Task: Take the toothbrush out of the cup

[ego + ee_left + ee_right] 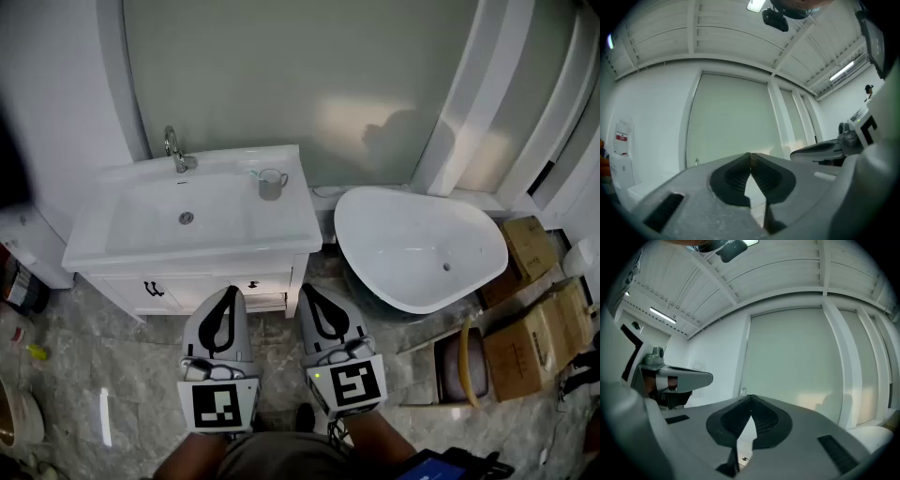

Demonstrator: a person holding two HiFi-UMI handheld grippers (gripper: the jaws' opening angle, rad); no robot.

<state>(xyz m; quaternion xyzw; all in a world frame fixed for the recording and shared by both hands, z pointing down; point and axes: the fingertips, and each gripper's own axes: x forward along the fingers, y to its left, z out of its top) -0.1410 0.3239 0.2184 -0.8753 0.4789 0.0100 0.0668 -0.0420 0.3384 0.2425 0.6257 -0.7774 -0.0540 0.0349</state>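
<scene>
Two hand-held grippers sit side by side in front of a white vanity with a rectangular basin (131,230), well short of its cabinet doors and over the grey marble-look floor. Both point level toward the vanity. The left gripper (228,291) has its jaws pressed together at the tips with nothing between them, as the left gripper view (750,154) shows. The right gripper (309,289) is likewise pinched closed and empty (751,397). Each carries a cube with black-and-white square markers on its rear end. These are patterns, not readable writing.

A clear glass cup (272,184) stands on the vanity's back right corner, well apart from both grippers. The pale green toothbrush (254,173) is in it, its handle leaning out toward the curved chrome faucet (174,150) at the vanity's back left.

In the left gripper view a red-and-white label (621,137) hangs on the wall to the left of the vanity, its print too small to read.

Right of the vanity lies a white oval bathtub (375,202), and beyond it brown cardboard boxes (530,246) with no legible print.
</scene>
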